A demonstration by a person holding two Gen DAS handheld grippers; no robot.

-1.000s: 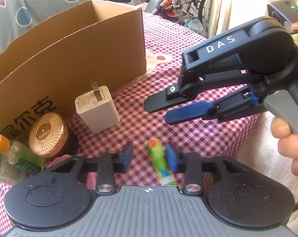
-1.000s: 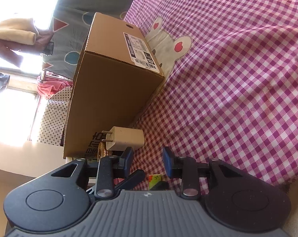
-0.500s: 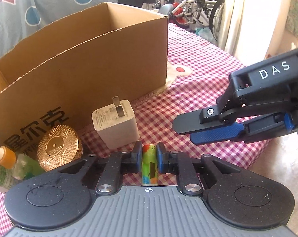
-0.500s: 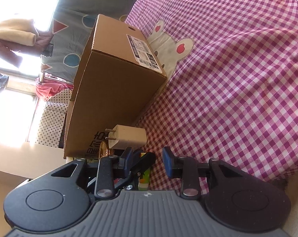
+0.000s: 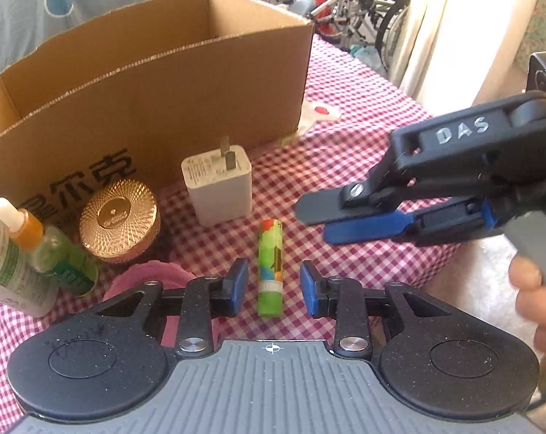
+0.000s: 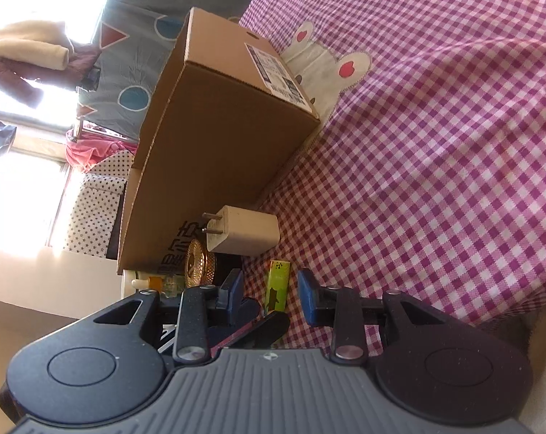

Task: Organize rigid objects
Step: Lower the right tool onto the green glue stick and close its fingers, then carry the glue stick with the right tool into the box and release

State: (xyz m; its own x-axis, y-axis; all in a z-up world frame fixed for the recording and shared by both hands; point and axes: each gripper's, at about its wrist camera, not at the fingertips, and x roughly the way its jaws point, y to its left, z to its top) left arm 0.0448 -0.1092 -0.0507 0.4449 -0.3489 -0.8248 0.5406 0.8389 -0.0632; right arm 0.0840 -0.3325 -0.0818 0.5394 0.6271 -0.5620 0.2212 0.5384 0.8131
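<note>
A green lip-balm tube lies on the checked tablecloth, between the open pads of my left gripper without touching them. It also shows in the right wrist view. A white charger plug stands just behind it. A gold-lidded jar and small bottles stand at the left. The open cardboard box stands behind them. My right gripper hovers to the right of the tube, turned on its side; in its own view its pads stand apart and empty.
A pink cloth lies beside my left gripper's left finger. The table edge drops off at the right, below my right gripper. Wheelchairs stand beyond the table. A rabbit picture is on the tablecloth next to the box.
My left gripper was shut on the green tube half a second ago; now it is open and the tube lies on the cloth. The right gripper stays close by at the right.
</note>
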